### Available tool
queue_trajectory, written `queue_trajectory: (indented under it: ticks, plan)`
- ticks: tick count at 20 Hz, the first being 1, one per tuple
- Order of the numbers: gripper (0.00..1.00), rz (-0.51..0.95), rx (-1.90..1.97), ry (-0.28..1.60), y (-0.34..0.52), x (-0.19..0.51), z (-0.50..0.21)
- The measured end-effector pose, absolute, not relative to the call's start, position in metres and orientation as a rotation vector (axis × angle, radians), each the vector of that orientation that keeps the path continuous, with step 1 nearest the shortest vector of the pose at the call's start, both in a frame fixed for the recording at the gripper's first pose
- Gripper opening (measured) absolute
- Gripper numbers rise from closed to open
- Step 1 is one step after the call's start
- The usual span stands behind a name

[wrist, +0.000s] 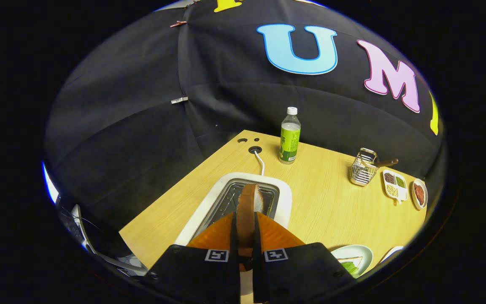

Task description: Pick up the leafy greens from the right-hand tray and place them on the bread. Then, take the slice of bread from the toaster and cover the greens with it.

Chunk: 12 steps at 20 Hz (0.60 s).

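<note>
Gripper view first, since it is my one feed: I see the hand-held gripper (245, 236) closed on the slice of bread (249, 211), both fingers pressed against its flat faces so the slice stands on edge between them, its brown crust toward me and a paler patch showing on its far right side. The slice sits over the slot opening of the toaster (209, 211), a white-rimmed unit with a metal grille inside; I cannot tell whether the bottom of the bread is in the slot or clear of it. A white cord (260, 162) runs from the back of the toaster to a round grommet hole (255, 149) in the counter (323, 202), which is pale wood.

Beyond the toaster, near the back edge of the counter, a clear bottle (290, 137) with a green label and white cap stands upright. Off to the right of it, a wire basket (363, 167) holds a wooden-handled utensil (384, 163). Just beside that basket lies a white divided dish (395, 185) with small portions of dark, green and pale food, and next to it a small plate (419, 193) of something reddish.

Close to the right finger, a pale green plate (363, 251) carries another bread slice (349, 261) with the leafy greens (349, 268) lying on it.
</note>
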State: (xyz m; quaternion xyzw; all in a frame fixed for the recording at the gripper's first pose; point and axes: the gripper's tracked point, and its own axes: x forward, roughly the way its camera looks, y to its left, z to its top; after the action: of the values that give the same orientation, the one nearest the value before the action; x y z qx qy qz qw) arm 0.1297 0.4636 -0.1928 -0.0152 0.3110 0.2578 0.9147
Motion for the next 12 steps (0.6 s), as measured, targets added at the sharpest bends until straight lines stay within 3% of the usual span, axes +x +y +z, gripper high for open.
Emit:
queue_trajectory:
  ticks: [12]
  plan:
    - [0.11, 0.565, 0.077, 0.486, 0.428, 0.138, -0.089]
